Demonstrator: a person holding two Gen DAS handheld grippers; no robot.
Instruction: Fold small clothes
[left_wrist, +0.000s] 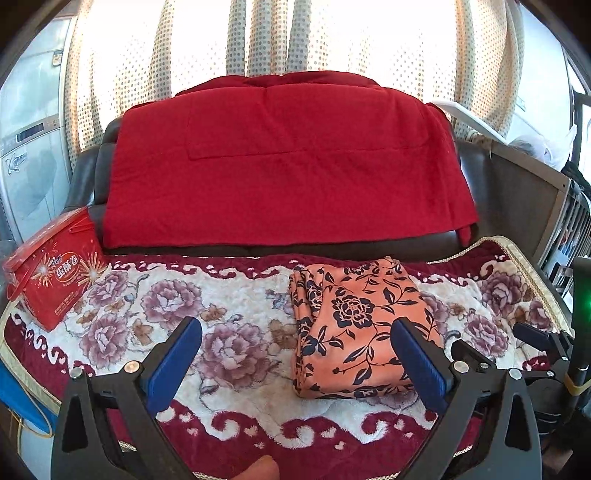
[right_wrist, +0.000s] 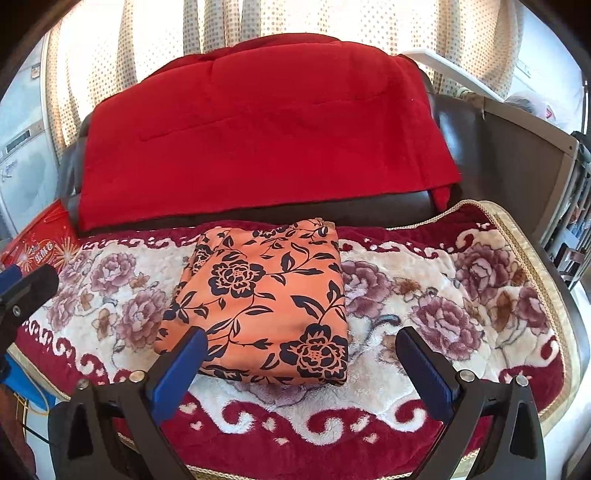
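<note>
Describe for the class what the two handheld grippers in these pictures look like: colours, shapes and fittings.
Both are alike. The left gripper has two black angular plastic arms, each ending in a flat blue ribbed pad, with round silver bolts at the pivots. The right gripper shows the same black arms, blue pads and silver bolts. No cables or sleeves are visible.
</note>
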